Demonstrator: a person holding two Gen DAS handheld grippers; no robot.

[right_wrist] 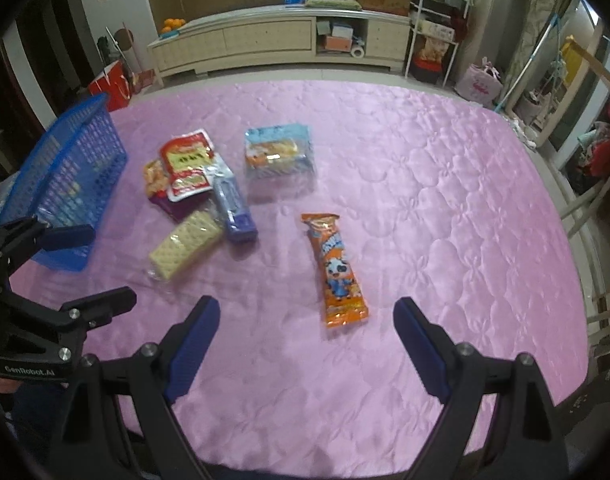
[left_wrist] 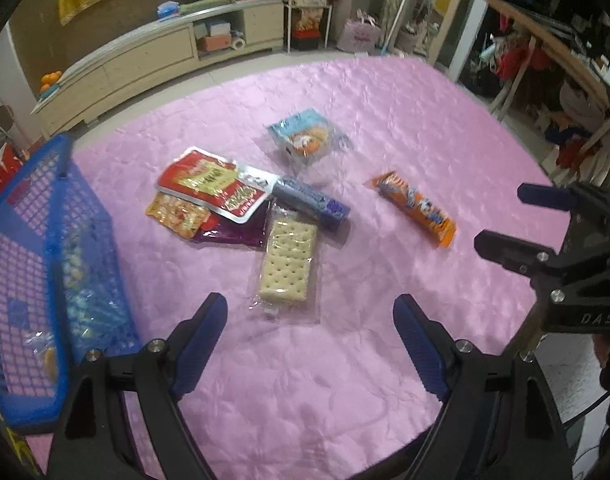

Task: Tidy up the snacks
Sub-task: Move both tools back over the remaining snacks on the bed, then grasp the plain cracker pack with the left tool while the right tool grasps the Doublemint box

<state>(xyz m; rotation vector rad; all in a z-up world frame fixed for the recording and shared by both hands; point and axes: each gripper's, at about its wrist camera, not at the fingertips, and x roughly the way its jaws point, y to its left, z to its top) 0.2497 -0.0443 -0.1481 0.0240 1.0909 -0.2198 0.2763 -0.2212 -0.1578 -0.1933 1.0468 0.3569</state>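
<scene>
Your blue basket (right_wrist: 71, 176) sits at the far left, one of it, and I judge it the destination since wrapped snacks already show through its mesh; just right of the basket lies the pile: red pouch (right_wrist: 187, 164) on top, a yellow-orange packet (right_wrist: 153, 178) and a purple one (left_wrist: 233, 232) beneath, the blue tube (right_wrist: 235, 208) leaning on them, the cracker pack (right_wrist: 185, 244) at the near edge; that's five overlapped, likely tipped out together. Farther right of the basket, one clear-wrapped cake (right_wrist: 279, 156) lies alone; farther still, one orange bar (right_wrist: 339, 270), well apart, easiest to grab. Your left gripper (left_wrist: 309, 344) hovers near the basket, fingers spread, empty; your right gripper (right_wrist: 305, 344) aims at the orange bar, fingers spread wide, nothing held; seven snacks remain on the pink quilt (right_wrist: 445, 200).
</scene>
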